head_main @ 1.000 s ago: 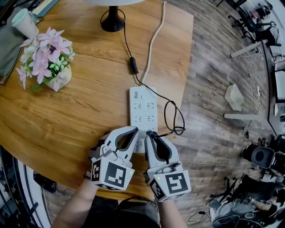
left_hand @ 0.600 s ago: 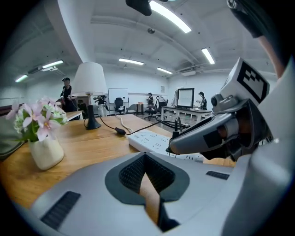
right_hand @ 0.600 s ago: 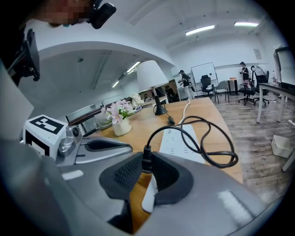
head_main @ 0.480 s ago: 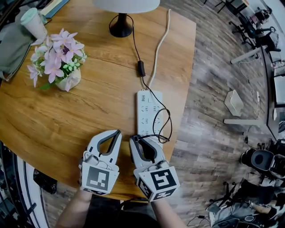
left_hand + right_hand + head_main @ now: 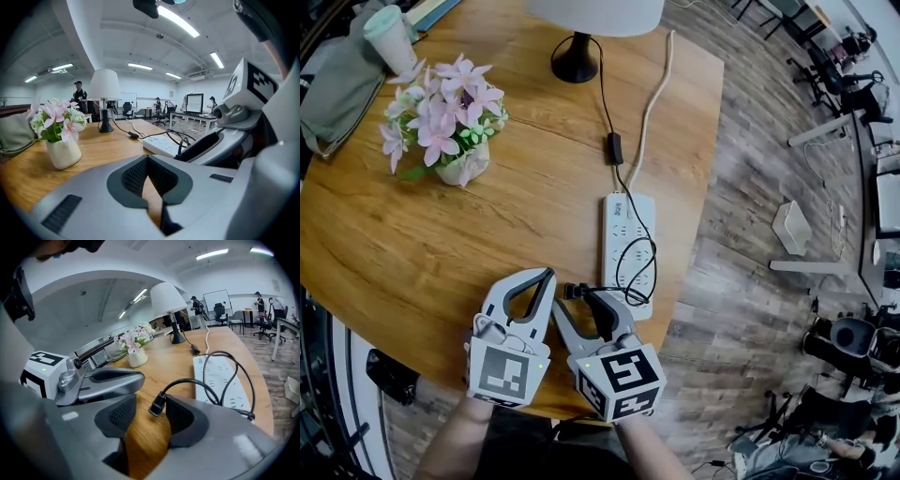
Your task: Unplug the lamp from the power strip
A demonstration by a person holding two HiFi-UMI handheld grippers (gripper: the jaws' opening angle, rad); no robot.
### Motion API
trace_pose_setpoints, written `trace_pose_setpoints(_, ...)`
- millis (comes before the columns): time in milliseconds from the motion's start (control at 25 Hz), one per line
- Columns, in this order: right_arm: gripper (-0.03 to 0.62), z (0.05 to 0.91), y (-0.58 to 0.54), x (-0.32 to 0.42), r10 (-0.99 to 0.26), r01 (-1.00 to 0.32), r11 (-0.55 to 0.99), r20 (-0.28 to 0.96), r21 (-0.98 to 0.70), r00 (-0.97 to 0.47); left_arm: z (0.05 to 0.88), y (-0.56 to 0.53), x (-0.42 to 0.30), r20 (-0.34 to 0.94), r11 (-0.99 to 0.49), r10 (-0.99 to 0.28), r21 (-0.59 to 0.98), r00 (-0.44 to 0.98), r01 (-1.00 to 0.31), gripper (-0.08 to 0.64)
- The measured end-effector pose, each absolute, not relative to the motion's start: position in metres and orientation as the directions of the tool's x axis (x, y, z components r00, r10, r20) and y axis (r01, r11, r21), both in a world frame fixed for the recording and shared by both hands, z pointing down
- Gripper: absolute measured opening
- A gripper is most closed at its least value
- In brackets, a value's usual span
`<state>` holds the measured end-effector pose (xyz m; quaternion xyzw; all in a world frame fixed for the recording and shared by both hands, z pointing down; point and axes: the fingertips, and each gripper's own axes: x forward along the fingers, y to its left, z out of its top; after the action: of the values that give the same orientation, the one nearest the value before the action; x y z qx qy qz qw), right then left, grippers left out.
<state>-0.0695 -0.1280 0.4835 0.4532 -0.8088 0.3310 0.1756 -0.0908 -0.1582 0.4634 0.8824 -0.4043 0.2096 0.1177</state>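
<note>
White vase (image 5: 467, 167) of flowers (image 5: 441, 117), left fingers (image 5: 75, 187) together, right fingers (image 5: 211, 427) just opened round plug (image 5: 157, 405)

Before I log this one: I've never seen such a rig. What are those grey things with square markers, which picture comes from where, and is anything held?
There is no robot here. A person holds a two-jaw gripper in each hand, and the marker cubes are part of the grippers. One picture looks down from a camera on the person's head. The other two cameras ride on the grippers and look along their jaws. On the wooden table stand a lamp, a vase of pink flowers and a cup, beside a white power strip. The left gripper is shut and empty. The right gripper has just been opening its jaws. The lamp's black plug, out of the strip, sits between them against one pad, not clamped.
</note>
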Motion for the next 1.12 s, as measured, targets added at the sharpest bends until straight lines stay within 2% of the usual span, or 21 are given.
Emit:
trace_pose_setpoints(200, 0.269, 0.487, -0.118, -0.079, -0.542, -0.822, 0.390, 0.618, -0.415, -0.569, 0.462, -0.162, -0.101, 0.467, -0.624, -0.679, 0.039, 0.566, -0.781, -0.006)
trace_pose_setpoints(400, 0.288, 0.494, -0.103, -0.085, -0.491, -0.803, 0.382, 0.635, -0.458, -0.596, 0.459, -0.157, -0.099, 0.466, -0.624, -0.683, 0.027, 0.562, -0.781, -0.006)
trace_pose_setpoints(520, 0.326, 0.497, -0.094, -0.086, -0.472, -0.793, 0.370, 0.637, -0.485, -0.610, 0.456, -0.150, -0.096, 0.465, -0.620, -0.689, 0.021, 0.557, -0.784, -0.006)
trace_pose_setpoints(920, 0.380, 0.499, -0.071, -0.085, -0.454, -0.784, 0.374, 0.640, -0.495, -0.620, 0.456, -0.131, -0.099, 0.473, -0.584, -0.710, 0.018, 0.522, -0.811, -0.006)
trace_pose_setpoints(1120, 0.382, 0.499, -0.061, -0.084, -0.449, -0.780, 0.389, 0.638, -0.491, -0.626, 0.456, -0.125, -0.096, 0.466, -0.580, -0.716, 0.016, 0.519, -0.814, -0.006)
